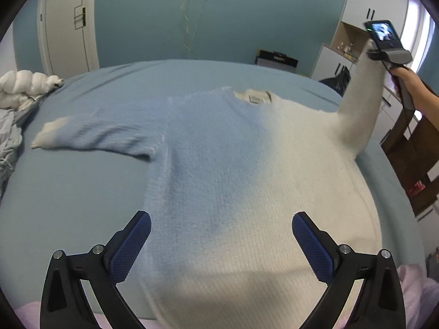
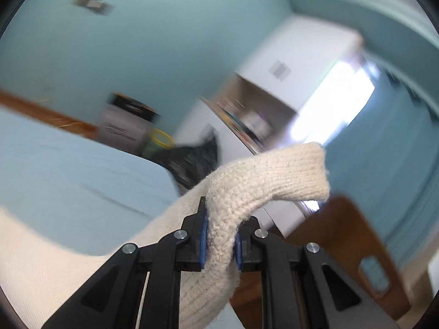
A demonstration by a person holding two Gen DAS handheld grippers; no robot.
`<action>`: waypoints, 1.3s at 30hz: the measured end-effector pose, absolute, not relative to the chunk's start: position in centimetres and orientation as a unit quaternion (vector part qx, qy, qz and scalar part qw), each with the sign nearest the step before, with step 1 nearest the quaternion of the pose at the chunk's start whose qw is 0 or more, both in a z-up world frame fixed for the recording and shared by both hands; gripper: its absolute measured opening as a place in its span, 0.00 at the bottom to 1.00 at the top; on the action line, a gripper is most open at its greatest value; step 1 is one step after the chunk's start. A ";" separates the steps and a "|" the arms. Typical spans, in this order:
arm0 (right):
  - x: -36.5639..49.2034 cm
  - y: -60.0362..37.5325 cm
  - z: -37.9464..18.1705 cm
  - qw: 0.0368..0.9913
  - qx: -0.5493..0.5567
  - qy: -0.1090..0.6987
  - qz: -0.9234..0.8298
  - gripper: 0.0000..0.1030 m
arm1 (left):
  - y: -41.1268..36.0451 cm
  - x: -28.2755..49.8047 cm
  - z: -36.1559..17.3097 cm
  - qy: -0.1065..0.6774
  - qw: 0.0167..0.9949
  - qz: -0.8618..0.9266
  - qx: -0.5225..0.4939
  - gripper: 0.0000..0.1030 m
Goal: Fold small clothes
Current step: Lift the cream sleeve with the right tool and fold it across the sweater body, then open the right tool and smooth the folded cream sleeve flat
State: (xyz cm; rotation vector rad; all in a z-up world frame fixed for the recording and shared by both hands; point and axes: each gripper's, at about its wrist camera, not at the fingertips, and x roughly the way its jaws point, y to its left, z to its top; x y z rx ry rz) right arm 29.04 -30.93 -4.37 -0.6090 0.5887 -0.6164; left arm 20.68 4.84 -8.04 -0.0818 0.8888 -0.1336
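Observation:
A knitted sweater [image 1: 219,164], pale blue on its left half and cream on its right, lies flat on the blue bed [image 1: 82,192], neck away from me. Its blue sleeve [image 1: 90,134] stretches out to the left. The cream sleeve [image 1: 359,101] is lifted steeply off the bed at the right. My right gripper [image 2: 221,235] is shut on that cream sleeve [image 2: 269,175], whose cuff flops over past the blue pads. My left gripper [image 1: 221,244] hangs open above the sweater's hem with nothing between its fingers. From the left wrist view, the right tool [image 1: 387,46] shows held by a hand.
White bedding [image 1: 30,85] is bunched at the bed's far left. A wooden chair [image 1: 411,159] stands by the right edge, with white cabinets [image 1: 356,8] behind. A black bag [image 2: 192,161] and a box [image 2: 123,126] sit on the floor beyond the bed.

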 end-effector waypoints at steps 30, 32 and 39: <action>25.0 -34.7 -28.4 0.773 -0.166 0.596 -0.142 0.76 | 10.2 18.0 -9.9 0.402 0.910 -0.057 -0.083 1.00; 27.0 -35.5 -27.7 0.787 -0.119 0.589 -0.139 0.77 | 10.4 18.5 -10.7 0.418 0.903 -0.049 -0.088 1.00; 28.2 -44.2 -26.5 0.800 0.050 0.540 -0.257 0.86 | 10.1 18.9 -11.6 0.436 0.897 -0.031 -0.067 1.00</action>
